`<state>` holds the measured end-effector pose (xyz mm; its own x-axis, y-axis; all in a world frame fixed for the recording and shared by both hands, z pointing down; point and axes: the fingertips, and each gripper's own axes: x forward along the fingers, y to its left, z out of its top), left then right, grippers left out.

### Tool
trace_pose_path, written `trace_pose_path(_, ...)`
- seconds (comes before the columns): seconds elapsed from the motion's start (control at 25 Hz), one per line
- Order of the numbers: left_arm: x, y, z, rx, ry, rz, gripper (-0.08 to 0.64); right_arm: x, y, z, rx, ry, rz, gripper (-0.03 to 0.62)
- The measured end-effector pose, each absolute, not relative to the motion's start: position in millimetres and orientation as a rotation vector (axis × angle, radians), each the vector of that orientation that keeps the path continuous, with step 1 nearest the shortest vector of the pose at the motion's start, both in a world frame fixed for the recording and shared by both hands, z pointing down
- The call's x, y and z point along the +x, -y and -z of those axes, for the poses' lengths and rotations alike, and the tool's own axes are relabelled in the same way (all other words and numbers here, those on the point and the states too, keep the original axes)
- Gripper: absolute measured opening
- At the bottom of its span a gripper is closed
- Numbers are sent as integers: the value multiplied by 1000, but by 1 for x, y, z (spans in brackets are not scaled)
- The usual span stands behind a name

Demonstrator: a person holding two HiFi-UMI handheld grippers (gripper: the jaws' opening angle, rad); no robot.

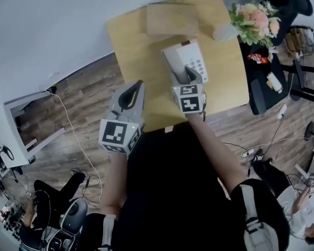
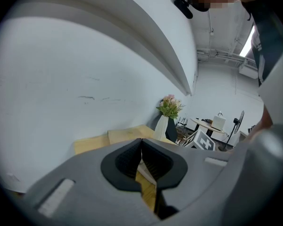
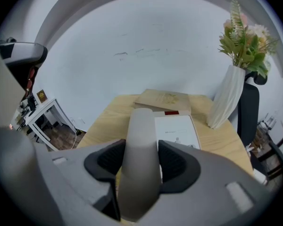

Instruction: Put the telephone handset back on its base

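**Handset over the telephone base.**
We see the right gripper (image 3: 140,166) clamped on the grey handset (image 3: 140,135), over the left side of the white base (image 3: 178,132) on the wooden table (image 1: 130,38). The left gripper (image 2: 142,150) is closed and empty, near the table's edge.

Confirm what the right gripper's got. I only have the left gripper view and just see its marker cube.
Observer: The right gripper is shut on the handset, with its pads pressing on both sides.
Operator: Where's the base relative to it?
Observer: The base lies keypad up on the wooden table. The handset is over the base's left part, but I cannot tell whether it touches the cradle.
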<state>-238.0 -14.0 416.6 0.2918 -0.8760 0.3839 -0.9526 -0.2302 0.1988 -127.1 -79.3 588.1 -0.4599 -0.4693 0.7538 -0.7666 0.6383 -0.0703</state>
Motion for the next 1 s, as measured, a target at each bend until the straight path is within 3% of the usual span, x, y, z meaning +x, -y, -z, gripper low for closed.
trace_pose_path(1.0,-262,22,-423,2212,1588,-292,11,-130,75,-615,1028,2119,-476,221)
